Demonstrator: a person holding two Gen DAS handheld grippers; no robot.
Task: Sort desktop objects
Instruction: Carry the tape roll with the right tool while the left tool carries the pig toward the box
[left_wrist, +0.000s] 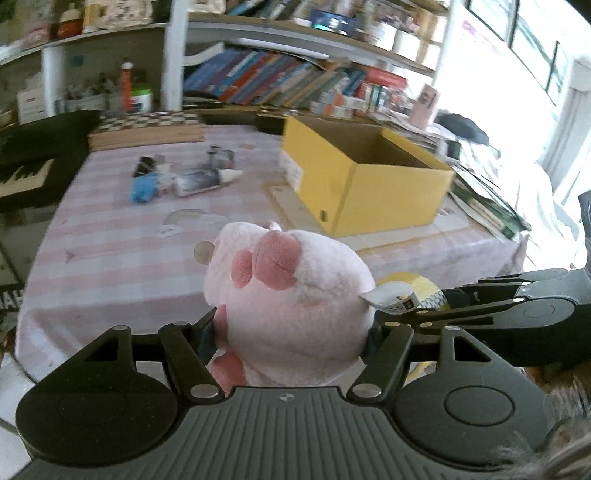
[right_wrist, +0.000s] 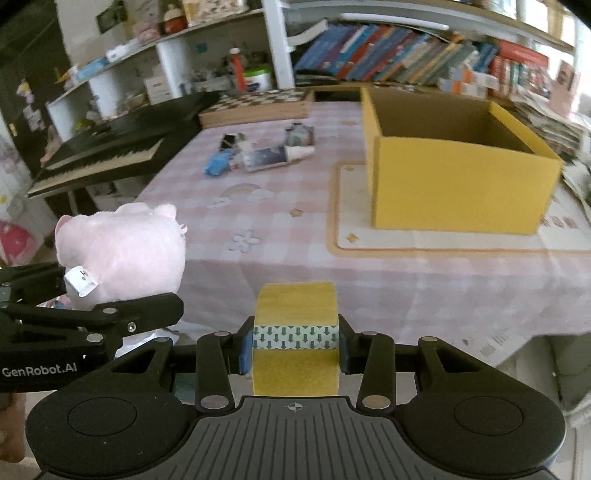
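Left gripper (left_wrist: 291, 332): jaws clamped on a soft pink plush toy (left_wrist: 291, 291), fuzzy nap, rounded body, darker pink paw pads facing the camera; a white sewn tag sticks out at its side. It hangs above the near edge of the surface (left_wrist: 110, 251).

Right gripper (right_wrist: 295, 347): jaws narrow, pinching the flat sides of a yellow tape roll (right_wrist: 295, 306), smooth wound band with a strip of green arrows across it; also held clear of the cloth.

Surface draped in pink-and-white checked cloth. Open yellow cardboard box (right_wrist: 454, 177), rectangular, plain brown inside, stands far right on a cream mat. Loose cluster (right_wrist: 258, 155) mid-surface: blue crumpled item, a tube lying flat, small pieces too blurred to name.
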